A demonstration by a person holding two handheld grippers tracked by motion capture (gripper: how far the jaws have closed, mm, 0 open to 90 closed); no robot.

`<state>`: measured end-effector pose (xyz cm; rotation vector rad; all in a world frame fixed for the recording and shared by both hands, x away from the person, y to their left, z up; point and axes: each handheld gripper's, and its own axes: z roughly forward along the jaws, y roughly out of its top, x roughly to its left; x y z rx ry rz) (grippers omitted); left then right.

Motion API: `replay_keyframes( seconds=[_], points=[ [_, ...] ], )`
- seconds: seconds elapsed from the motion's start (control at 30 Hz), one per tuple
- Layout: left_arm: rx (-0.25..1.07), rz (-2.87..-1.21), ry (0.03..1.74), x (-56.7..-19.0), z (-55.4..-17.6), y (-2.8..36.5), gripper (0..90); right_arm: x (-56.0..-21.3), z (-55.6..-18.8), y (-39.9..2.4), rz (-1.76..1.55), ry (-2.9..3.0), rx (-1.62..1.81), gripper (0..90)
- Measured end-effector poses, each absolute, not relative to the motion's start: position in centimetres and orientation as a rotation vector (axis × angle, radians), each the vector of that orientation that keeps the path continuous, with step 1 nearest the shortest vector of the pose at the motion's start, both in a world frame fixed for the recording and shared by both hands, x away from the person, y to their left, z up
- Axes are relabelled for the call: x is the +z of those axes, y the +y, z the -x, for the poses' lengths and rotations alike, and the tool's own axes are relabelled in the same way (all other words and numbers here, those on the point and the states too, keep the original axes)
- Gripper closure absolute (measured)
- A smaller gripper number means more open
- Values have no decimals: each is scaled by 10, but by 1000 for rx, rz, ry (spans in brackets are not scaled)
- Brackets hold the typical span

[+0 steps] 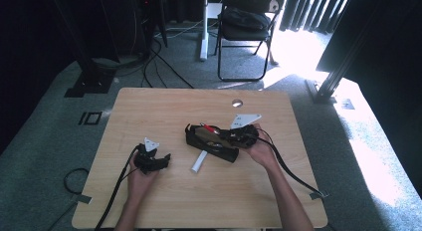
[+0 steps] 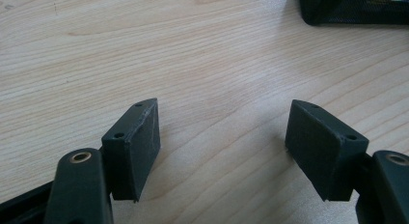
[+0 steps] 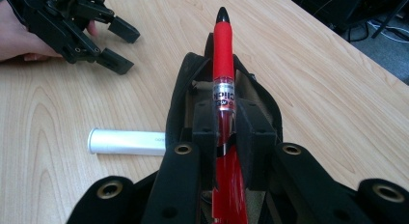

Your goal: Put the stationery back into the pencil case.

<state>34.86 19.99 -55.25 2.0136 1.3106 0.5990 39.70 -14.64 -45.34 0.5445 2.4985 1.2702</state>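
From above, the person's right gripper reaches over a black pencil case lying open near the middle of the wooden table, with a red pen in its jaws just above the case's mouth. The left gripper rests on the table well apart to the left. A white tube lies on the wood just beside the case. I judge the step in hand to be getting the pen into or out of the case; which way, I cannot tell.

In the left gripper view, the left gripper stands with its jaws wide apart and nothing between them, only pale, fine-grained wood. The pads are matt black blocks with bevelled edges. A corner of the black case shows at the top right, its side a fine mesh.

In the right gripper view, the right gripper has its jaws clamped on the red pen, which runs lengthwise over the open case. The pen is a glossy, smooth cylinder with a black tip and a clear, printed band, likely to slip or swivel in the pads. The case looks soft and floppy, its rim sagging. The white tube is smooth and round, liable to roll. The next move calls for keeping the pen lined up with the narrow opening, and the free left gripper could steady the limp case.
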Motion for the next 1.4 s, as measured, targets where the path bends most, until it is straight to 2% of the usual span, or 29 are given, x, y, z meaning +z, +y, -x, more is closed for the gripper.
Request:
replay_keyframes(
  seconds=[1.4],
  points=[
    [598, -2016, 1310, -552, -349, 200, 287, -477, -411, -134, -570, 2561, 1205, 791]
  ],
)
